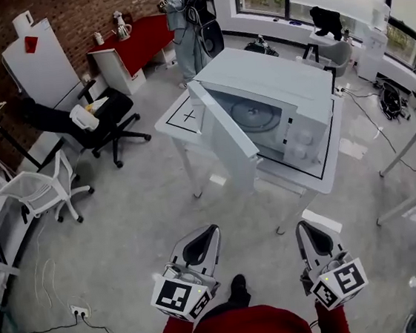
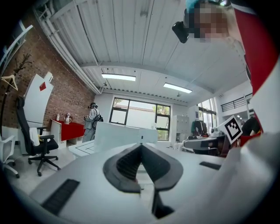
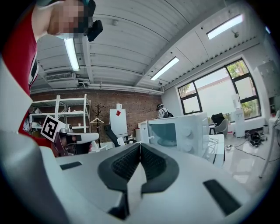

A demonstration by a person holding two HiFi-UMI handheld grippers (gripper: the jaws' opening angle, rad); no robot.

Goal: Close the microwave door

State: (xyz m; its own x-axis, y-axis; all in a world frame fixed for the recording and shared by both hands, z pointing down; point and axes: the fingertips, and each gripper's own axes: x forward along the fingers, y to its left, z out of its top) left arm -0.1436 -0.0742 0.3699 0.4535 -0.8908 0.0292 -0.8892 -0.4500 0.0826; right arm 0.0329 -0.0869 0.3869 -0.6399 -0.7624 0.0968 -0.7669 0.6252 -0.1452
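**First:** Microwave door (image 1: 227,134), the flat white panel: where is it?

**Second:** It stands swung wide open at the left side of the boxy white microwave oven (image 1: 280,79) (image 3: 192,129), free edge turned toward the wearer. The cavity and its round glass turntable (image 1: 250,114) are exposed. The oven sits on a square white table with a black outline (image 1: 180,117).

**First:** And the two tools?

**Second:** Both are low in the head view, well apart from the table, held out on red sleeves (image 1: 249,329). The left gripper (image 1: 209,233) (image 2: 141,145), pale grey with black ribbed pads, is clenched, its jaws meeting at the tip with nothing between them. The right gripper (image 1: 303,227) (image 3: 140,144) is the same, pinched together on nothing. Its own view looks toward the oven's front and round knobs.

**First:** Is either one on the door?

**Second:** No, both are clear of it.

**First:** What surrounds the table?

**Second:** A black office chair (image 1: 106,121) stands to the left. A red-topped desk (image 1: 144,35) is against the brick wall (image 1: 86,12), and a person in grey clothing (image 1: 184,23) stands beside it.
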